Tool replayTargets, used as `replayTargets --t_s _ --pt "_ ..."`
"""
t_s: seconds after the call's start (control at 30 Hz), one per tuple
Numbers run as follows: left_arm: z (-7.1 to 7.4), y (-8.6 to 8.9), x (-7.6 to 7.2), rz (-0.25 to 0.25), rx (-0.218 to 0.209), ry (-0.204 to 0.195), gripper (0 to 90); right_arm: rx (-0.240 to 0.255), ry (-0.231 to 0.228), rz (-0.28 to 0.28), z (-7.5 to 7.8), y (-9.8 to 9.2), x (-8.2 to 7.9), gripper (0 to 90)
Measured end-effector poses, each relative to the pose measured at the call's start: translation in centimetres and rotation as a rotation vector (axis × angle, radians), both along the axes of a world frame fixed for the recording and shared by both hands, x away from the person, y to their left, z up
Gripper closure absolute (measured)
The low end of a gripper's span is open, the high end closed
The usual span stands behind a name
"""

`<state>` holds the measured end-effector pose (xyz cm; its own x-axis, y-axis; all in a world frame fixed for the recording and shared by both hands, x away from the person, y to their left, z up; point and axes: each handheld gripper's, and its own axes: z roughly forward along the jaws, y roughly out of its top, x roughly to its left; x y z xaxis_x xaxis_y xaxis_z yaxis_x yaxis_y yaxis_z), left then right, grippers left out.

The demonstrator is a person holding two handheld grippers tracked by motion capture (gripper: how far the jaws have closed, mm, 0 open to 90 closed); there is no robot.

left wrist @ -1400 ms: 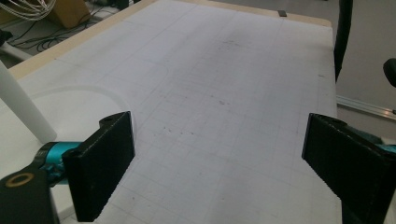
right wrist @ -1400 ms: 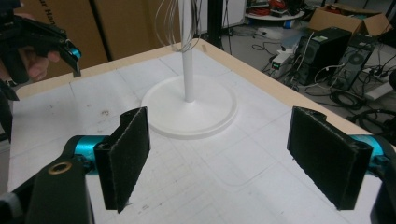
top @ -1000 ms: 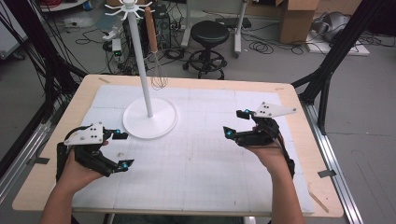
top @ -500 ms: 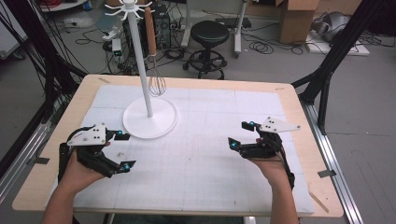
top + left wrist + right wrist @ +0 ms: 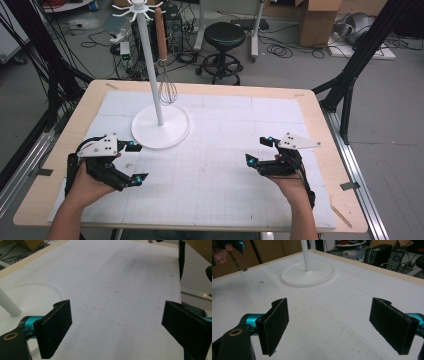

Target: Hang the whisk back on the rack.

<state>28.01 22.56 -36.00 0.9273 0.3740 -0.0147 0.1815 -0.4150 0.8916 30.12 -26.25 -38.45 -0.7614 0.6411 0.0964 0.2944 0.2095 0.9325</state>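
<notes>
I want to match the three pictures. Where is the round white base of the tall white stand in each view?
High view: the round white base lies left of centre on the white mat, beyond the left gripper.
Left gripper view: its rim curves at the left edge, with the white pole beside it.
Right gripper view: top centre, past the open jaws.
Shared landmark: the white pole that rises from the base.

Wooden table [image 5: 320, 107], white mat [image 5: 240, 150], stand [image 5: 160, 131].

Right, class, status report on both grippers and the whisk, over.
Left gripper open, empty. Right gripper open, empty, low over the mat. Whisk hanging on the white stand. Nothing in the way.
</notes>
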Motion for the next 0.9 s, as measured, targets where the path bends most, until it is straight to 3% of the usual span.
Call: replayTargets --t_s 0.9 --pt "0.1 0.23 0.1 0.003 -0.017 -0.007 10.0 0.0 -0.003 0.027 0.2 0.89 -0.17 15.0"
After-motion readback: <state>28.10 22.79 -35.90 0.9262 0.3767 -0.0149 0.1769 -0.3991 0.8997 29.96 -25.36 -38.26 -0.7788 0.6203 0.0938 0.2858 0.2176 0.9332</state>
